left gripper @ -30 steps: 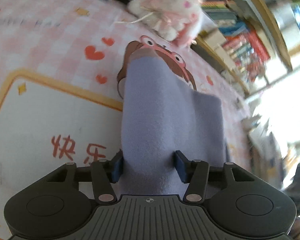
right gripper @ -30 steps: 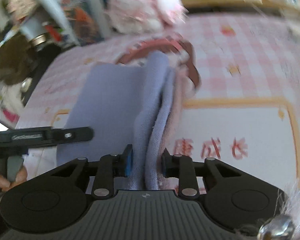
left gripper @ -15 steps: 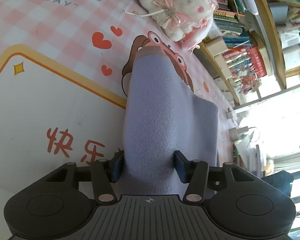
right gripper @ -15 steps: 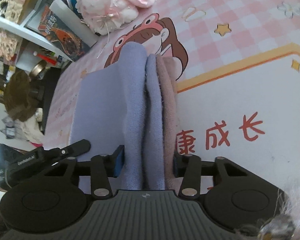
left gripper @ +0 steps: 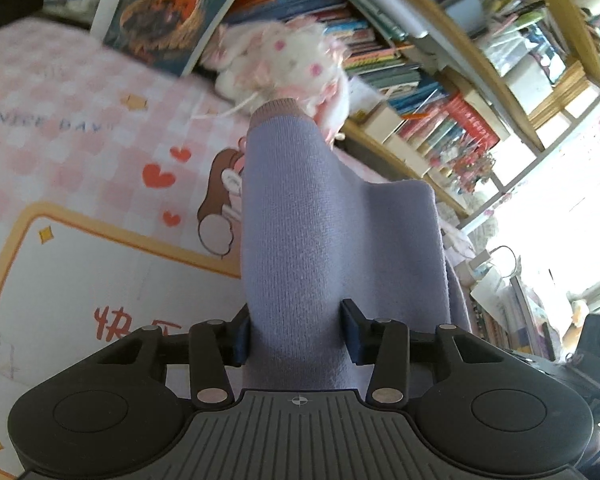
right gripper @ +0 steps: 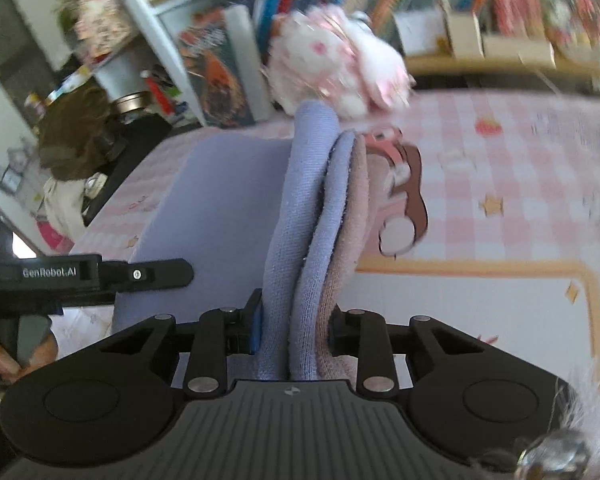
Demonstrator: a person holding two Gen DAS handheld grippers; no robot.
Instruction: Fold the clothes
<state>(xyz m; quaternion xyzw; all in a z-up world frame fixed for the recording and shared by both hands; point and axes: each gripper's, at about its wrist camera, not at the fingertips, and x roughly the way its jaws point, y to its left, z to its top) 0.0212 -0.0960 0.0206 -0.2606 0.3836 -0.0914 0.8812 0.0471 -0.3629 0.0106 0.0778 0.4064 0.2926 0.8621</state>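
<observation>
**Both grippers held the lavender garment up off the tabletop**

My left gripper (left gripper: 296, 332) was clamped on a thick roll of the lavender garment (left gripper: 300, 240), its jaws having just narrowed onto the knit. My right gripper (right gripper: 296, 328) pinched several stacked layers, lavender and a pinkish edge, its jaws also just tightened. I held both bunches raised so the cloth hung between my hands above the pink checked mat (left gripper: 80, 132), probably to carry the fold over without dragging. The left gripper showed in my right view (right gripper: 100, 276). A plush toy (left gripper: 284, 60) sat beyond, near the bookshelf (left gripper: 440, 100).
</observation>
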